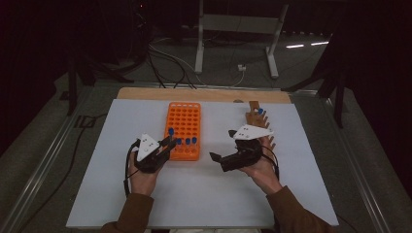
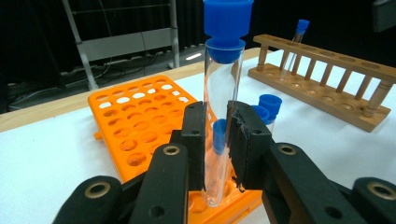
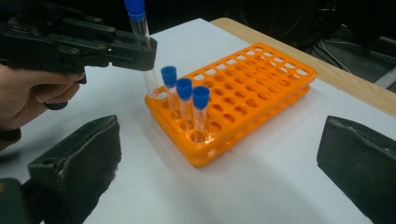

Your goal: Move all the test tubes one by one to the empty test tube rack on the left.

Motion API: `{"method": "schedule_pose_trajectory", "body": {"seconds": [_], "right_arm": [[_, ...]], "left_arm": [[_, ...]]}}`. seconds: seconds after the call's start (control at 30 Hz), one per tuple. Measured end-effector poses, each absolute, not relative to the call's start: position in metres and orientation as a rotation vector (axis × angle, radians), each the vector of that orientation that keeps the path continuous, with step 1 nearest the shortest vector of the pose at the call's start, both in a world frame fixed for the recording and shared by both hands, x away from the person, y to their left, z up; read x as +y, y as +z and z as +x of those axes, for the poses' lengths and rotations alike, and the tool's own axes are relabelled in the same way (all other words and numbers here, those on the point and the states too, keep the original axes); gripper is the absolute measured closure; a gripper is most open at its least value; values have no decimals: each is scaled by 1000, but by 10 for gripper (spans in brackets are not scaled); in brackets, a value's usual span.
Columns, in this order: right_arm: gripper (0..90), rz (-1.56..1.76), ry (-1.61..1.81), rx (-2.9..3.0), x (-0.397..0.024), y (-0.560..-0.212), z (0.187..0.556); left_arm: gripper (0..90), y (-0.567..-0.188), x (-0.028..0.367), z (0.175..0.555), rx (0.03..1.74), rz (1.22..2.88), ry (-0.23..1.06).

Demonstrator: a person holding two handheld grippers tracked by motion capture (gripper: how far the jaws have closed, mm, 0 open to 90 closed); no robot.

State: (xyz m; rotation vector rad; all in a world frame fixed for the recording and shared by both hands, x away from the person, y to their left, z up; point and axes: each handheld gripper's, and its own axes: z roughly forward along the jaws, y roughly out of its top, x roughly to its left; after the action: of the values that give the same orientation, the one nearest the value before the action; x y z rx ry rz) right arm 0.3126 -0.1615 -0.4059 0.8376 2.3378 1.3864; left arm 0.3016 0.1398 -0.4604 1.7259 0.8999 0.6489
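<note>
My left gripper (image 1: 170,141) (image 2: 215,121) (image 3: 147,49) is shut on a clear test tube (image 2: 222,88) (image 3: 144,46) with a blue cap (image 1: 171,131). The tube stands upright, and its lower end is at the near corner hole of the orange rack (image 1: 184,121) (image 2: 135,121) (image 3: 252,88). Three more blue-capped tubes (image 3: 185,100) (image 1: 187,141) stand in the rack's near row beside it. My right gripper (image 1: 223,144) (image 3: 219,144) is open wide to the right of the rack, nothing between its jaws.
A wooden tube rack (image 1: 256,121) (image 2: 322,74) lies at the right, behind the right hand, holding one blue-capped tube (image 2: 299,37). Everything rests on a white board (image 1: 204,199) over a wooden table. Table legs and cables lie on the floor beyond.
</note>
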Motion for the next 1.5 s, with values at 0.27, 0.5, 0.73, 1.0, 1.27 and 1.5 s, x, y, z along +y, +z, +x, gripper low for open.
{"method": "schedule_pose_trajectory", "body": {"seconds": [0.27, 0.5, 0.73, 1.0, 1.27, 1.5], "right_arm": [[0, 881, 1393, 2318, -178, -411, 311], [0, 907, 1403, 2300, -192, -413, 309], [0, 932, 1420, 2285, -201, -416, 308], [0, 933, 1434, 2285, -203, -417, 308], [0, 933, 1436, 2301, -203, -420, 308], [0, 931, 1438, 2308, -204, -422, 308]], "left_arm": [[778, -466, 139, 309, 928, 1720, 650], [778, -473, 138, 313, 960, 1723, 641], [778, -479, 139, 314, 985, 1723, 626], [778, -486, 138, 316, 1000, 1739, 614], [779, -495, 134, 319, 1011, 1847, 601], [781, -498, 134, 318, 1013, 1906, 599]]}}
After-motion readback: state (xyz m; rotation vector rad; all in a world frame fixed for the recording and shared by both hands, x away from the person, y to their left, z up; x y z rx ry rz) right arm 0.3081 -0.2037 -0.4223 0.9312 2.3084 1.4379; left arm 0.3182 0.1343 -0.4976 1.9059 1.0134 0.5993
